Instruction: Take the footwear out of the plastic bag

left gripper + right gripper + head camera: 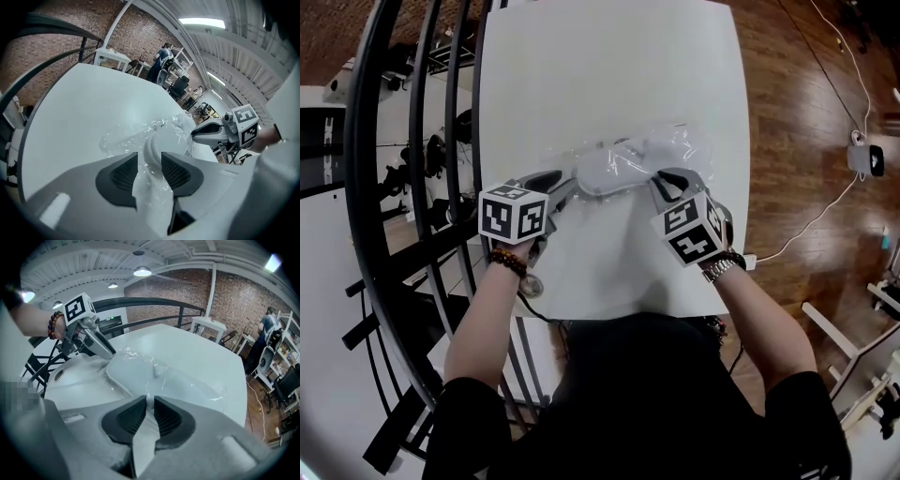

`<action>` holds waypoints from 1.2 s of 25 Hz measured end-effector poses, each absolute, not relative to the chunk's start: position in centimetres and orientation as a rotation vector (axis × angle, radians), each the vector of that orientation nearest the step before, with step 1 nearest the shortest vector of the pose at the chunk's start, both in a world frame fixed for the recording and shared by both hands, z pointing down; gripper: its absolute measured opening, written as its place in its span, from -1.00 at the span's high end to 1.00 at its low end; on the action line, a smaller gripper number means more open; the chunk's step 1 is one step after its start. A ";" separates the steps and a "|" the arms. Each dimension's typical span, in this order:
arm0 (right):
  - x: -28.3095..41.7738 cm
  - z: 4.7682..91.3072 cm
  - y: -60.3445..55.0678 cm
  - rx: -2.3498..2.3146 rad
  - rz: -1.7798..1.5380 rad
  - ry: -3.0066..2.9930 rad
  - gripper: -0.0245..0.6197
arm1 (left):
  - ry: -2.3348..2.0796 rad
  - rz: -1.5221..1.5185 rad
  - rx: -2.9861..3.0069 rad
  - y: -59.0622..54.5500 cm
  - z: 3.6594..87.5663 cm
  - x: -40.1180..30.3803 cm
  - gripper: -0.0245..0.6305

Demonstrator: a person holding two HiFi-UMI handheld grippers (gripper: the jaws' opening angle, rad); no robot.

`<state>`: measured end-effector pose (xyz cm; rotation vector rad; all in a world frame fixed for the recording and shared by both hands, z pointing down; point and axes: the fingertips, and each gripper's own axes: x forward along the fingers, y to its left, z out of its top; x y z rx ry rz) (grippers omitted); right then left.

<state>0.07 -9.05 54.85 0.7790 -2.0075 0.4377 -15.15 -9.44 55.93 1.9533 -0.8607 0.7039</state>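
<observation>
Left tongs (pixel 150 158) gape around the bagged slipper (pixel 155 140); right tongs (pixel 147 401) pinch the plastic bag (pixel 140 365), whose slick film could slip free.

Dressed in a black short-sleeved top (pixel 647 403). On the left wrist, a bracelet (pixel 507 262) of brown and orange beads; on the right, a silvery metal watch band (pixel 724 268). Left gripper (pixel 561 180) and right gripper (pixel 664 180): pale grey moulded shells, 2 jaws apiece with dark ribbed pads (pixel 123 174), each topped by a white cube (pixel 514 214) bearing black square markers. Thin black cable (pixel 534 307) under the left.
</observation>
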 end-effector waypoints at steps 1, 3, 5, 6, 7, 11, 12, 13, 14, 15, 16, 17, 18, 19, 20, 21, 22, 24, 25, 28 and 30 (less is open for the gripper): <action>0.2 54.7 -9.1 0.785 0.442 -2.010 0.79 | -0.864 0.705 1.950 -9.4 55.9 -15.4 0.39; 0.3 54.3 -9.2 0.792 0.444 -2.017 0.79 | -0.868 0.718 1.947 -9.3 56.0 -15.8 0.39; 0.1 53.6 -9.2 0.788 0.436 -2.036 0.76 | -0.862 0.734 1.949 -9.1 56.1 -15.9 0.39; -0.3 53.2 -9.1 0.781 0.429 -2.050 0.67 | -0.857 0.739 1.952 -9.0 56.2 -15.8 0.39; -0.9 52.8 -9.1 0.769 0.418 -2.068 0.57 | -0.851 0.743 1.956 -8.9 56.2 -15.6 0.39; -4.4 52.5 -8.7 0.659 0.368 -2.123 0.45 | -0.829 0.744 1.964 -8.7 56.3 -15.0 0.39; -5.2 52.8 -8.5 0.624 0.358 -2.124 0.43 | -0.825 0.742 1.967 -8.6 56.3 -14.9 0.39; -5.8 53.2 -8.4 0.591 0.349 -2.118 0.42 | -0.821 0.739 1.969 -8.6 56.2 -14.7 0.39; -6.3 53.7 -8.3 0.563 0.342 -2.108 0.42 | -0.819 0.735 1.973 -8.5 56.1 -14.6 0.39; -6.7 54.1 -8.2 0.543 0.336 -2.094 0.42 | -0.816 0.732 1.976 -8.5 55.9 -14.5 0.39; -6.9 54.5 -8.2 0.529 0.332 -2.080 0.42 | -0.814 0.727 1.979 -8.5 55.8 -14.4 0.39; -6.9 54.9 -8.2 0.521 0.328 -2.068 0.42 | -0.812 0.722 1.982 -8.5 55.7 -14.4 0.39; -6.9 55.0 -8.2 0.519 0.324 -2.060 0.43 | -0.811 0.716 1.983 -8.5 55.6 -14.4 0.39; -6.9 55.0 -8.3 0.520 0.319 -2.057 0.44 | -0.810 0.709 1.983 -8.5 55.5 -14.4 0.39; -6.8 54.9 -8.3 0.524 0.312 -2.059 0.48 | -0.811 0.699 1.981 -8.5 55.4 -14.5 0.39; -6.8 54.7 -8.4 0.530 0.305 -2.064 0.53 | -0.812 0.686 1.978 -8.5 55.3 -14.7 0.39; -6.7 54.4 -8.4 0.538 0.298 -2.070 0.60 | -0.814 0.669 1.973 -8.6 55.2 -14.9 0.39; -6.7 53.9 -8.5 0.555 0.288 -2.083 0.69 | -0.817 0.631 1.957 -8.7 55.1 -15.5 0.39; -6.7 53.6 -8.6 0.564 0.286 -2.091 0.71 | -0.818 0.613 1.948 -8.8 55.1 -15.7 0.39; -6.4 52.6 -8.8 0.602 0.282 -2.124 0.77 | -0.803 0.574 1.934 -8.9 54.9 -16.0 0.39; -6.2 52.0 -8.7 0.620 0.277 -2.147 0.80 | -0.773 0.548 1.923 -8.7 54.7 -15.6 0.39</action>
